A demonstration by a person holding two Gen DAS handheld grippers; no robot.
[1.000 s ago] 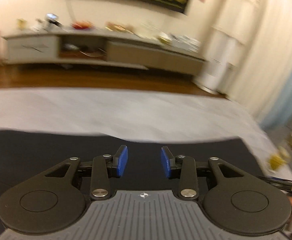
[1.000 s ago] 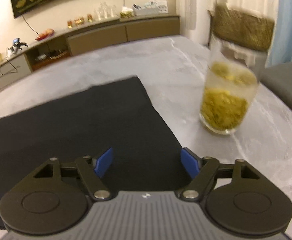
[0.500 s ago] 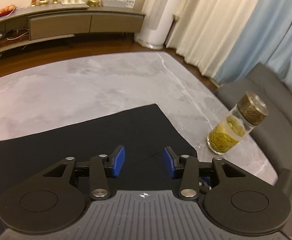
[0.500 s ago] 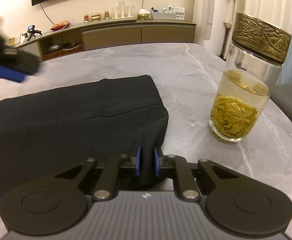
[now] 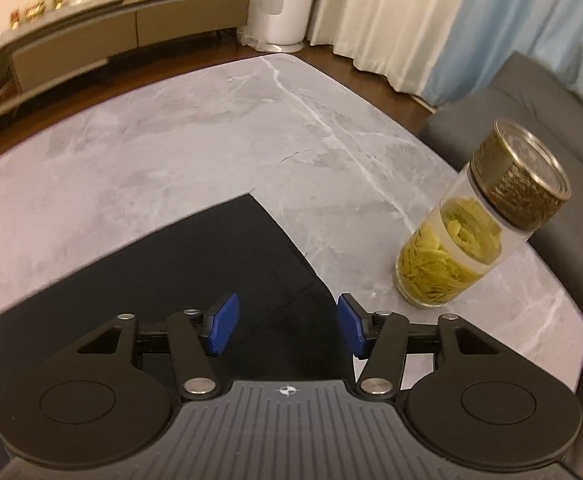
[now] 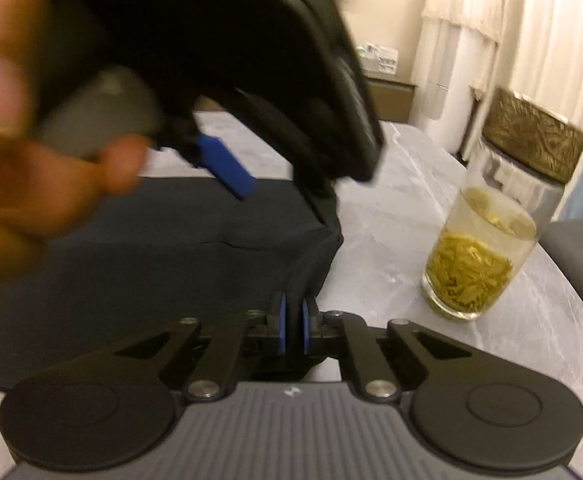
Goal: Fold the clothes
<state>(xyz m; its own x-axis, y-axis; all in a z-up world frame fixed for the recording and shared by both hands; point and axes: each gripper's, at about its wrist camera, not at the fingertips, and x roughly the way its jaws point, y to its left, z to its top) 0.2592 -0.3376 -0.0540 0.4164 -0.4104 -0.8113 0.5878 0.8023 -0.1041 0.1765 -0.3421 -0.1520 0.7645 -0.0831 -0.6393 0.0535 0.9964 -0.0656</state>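
A black garment (image 5: 195, 264) lies flat on the grey marble table (image 5: 195, 136); its far right corner points toward the table's middle. My left gripper (image 5: 285, 330) hovers open over the garment's right edge, nothing between its blue pads. In the right wrist view my right gripper (image 6: 293, 324) is shut on the garment's near right corner (image 6: 311, 264), which is pulled up off the table. The left gripper's body and one blue pad (image 6: 227, 168) cross blurred above the cloth, held by a person's hand (image 6: 19, 128).
A glass jar of yellow-green leaves with a bronze lid (image 5: 479, 224) stands on the table just right of the garment, also seen as the jar (image 6: 491, 248). A grey chair (image 5: 547, 120) is beyond the table's right edge. A long low sideboard (image 5: 91, 36) lines the far wall.
My left gripper has swung right toward the garment's right edge and opened wider. My right gripper keeps its hold and has lifted the corner; the left gripper and hand now fill its view.
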